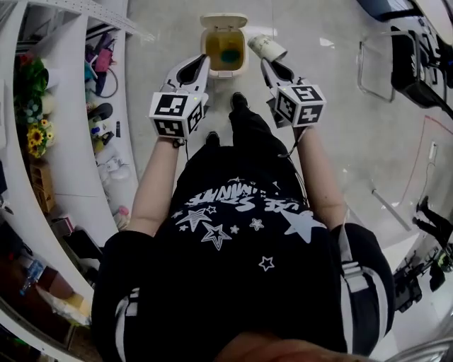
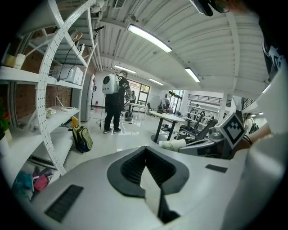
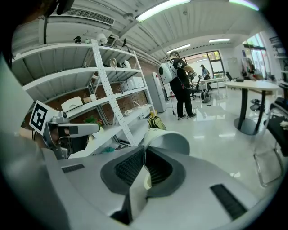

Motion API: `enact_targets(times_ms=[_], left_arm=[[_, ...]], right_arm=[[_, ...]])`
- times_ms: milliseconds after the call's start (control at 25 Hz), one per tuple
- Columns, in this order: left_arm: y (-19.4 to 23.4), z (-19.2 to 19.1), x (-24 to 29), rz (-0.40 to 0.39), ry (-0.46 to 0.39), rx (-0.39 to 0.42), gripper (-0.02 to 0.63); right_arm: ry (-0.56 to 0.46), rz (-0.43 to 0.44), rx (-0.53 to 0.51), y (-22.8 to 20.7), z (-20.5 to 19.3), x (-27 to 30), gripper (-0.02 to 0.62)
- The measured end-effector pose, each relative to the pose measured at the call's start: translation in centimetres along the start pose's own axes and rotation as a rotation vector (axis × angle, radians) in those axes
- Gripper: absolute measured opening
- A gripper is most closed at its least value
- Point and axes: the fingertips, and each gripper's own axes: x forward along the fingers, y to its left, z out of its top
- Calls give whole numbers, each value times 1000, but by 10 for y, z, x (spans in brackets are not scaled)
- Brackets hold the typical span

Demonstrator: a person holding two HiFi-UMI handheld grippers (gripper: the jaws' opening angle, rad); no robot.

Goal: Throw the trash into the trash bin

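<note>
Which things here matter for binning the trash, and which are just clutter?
Job: white paper cup, clamped in right gripper; cream plastic trash bin, lid open.
Lying about: yellow sunflowers on white shelf; green backpack.

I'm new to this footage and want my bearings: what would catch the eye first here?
First, the white paper cup clamped at its rim in the right gripper, held just right of the open-lidded trash bin, which stands on the floor ahead of the person's feet. Next, the left gripper, its jaws together and empty, points at the bin's left edge.
</note>
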Motion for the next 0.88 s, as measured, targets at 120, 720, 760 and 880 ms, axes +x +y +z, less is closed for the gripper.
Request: enact_targets(times_ms=[120,720,760,880], left_arm=[[13,-2,25,18,15,-12,9],[62,-67,108,64,119,-60,9],[64,-73,112,65,125,-60,9],[66,-95,123,65,150,-65,9]], right_arm=[[19,19,-18,-9,3,22,20],[138,64,26,-49,-52,107,20],[146,65,26,-52,-57,112,20],[177,72,23,-58,-74,126,20]])
